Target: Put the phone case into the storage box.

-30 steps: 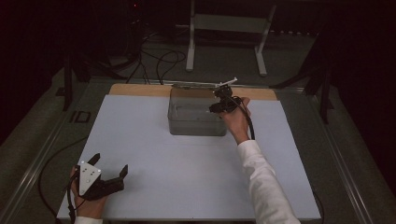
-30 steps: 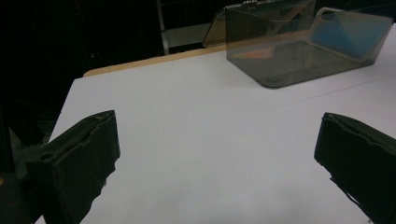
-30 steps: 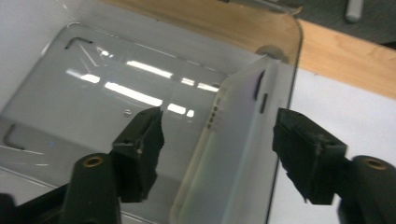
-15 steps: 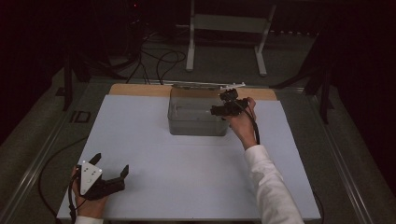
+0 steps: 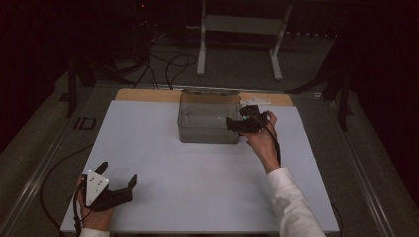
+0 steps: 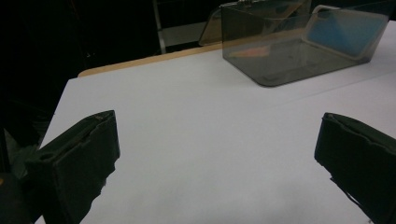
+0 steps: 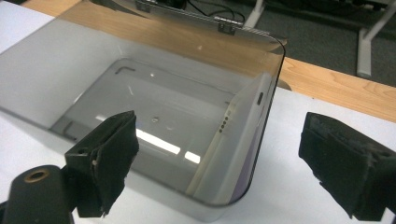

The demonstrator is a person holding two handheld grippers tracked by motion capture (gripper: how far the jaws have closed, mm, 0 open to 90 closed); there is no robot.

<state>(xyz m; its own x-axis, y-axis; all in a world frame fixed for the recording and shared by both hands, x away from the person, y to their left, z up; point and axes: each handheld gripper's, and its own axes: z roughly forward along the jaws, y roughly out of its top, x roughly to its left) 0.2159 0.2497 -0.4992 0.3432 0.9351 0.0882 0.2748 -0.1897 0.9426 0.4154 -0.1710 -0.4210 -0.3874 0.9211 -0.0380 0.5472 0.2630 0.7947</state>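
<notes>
A: At the near left corner of the white sheet [image 5: 197,173], left gripper [image 5: 118,173] low over the surface, held in the person's left hand [image 5: 91,217]. Jaws spread wide, bare sheet between them, nothing gripped

B: And farther in, on the right?

A: Right sleeve [image 5: 291,202] reaching across the sheet, right hand [image 5: 262,140] carrying the right gripper [image 5: 237,121] up against the right end of the clear box [image 5: 207,131]. Jaws just opened, now standing wide apart. Pads pressing on nothing

B: Anything in the gap?

A: Ahead of the jaws, seen from the right gripper view, the rounded right corner of the box and a phone [image 7: 243,140]. Phone inside the box, standing on its long edge, leaning against the right wall, screen side turned to that wall as far as can be told. Neither pad touching phone or box

B: Rest of the box?

A: Smoky see-through walls, open top, bare floor apart from the phone. Hinges [image 7: 226,25] along the far rim, lid folded back behind

B: Beyond that?

A: Strip of wooden tabletop [image 5: 143,95] just past the sheet's far edge, box close to it. Then dark floor with loose cables [image 5: 168,64] and a pale metal stand [image 5: 242,24] well behind the table
</notes>
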